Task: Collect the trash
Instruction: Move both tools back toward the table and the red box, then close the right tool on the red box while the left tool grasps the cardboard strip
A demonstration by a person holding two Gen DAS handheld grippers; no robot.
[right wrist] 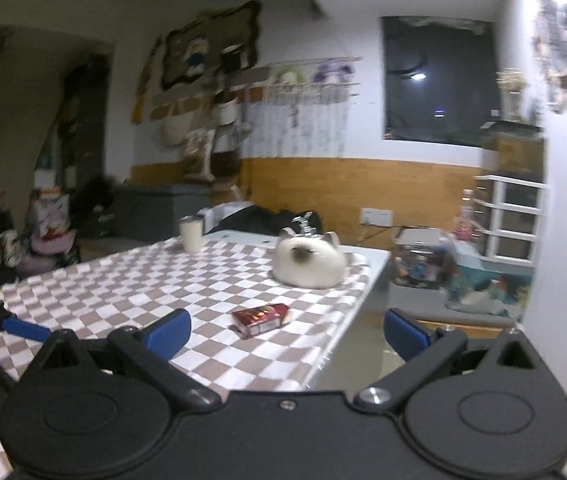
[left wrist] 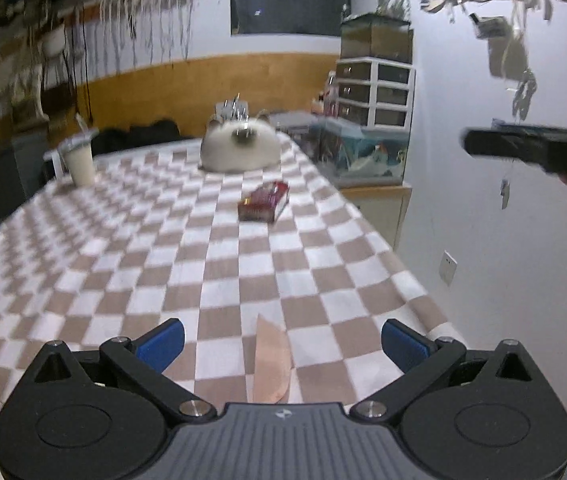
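Observation:
A red snack packet (left wrist: 263,202) lies on the checkered tablecloth (left wrist: 143,240), right of the table's middle. A flat pinkish scrap of paper (left wrist: 269,376) lies on the cloth close to me, between the fingers of my left gripper (left wrist: 283,342), which is open and holds nothing. In the right wrist view the red packet (right wrist: 261,318) sits just ahead of my right gripper (right wrist: 286,331), also open and empty, near the table's right edge. The right gripper (left wrist: 523,146) and a hand show at the right of the left wrist view.
A lidded cup with a pale drink (left wrist: 79,156) stands at the far left of the table. A white cat-shaped object (left wrist: 239,148) sits at the far end. A fish tank (left wrist: 363,156) and drawer unit (left wrist: 375,92) stand to the right, by the wall.

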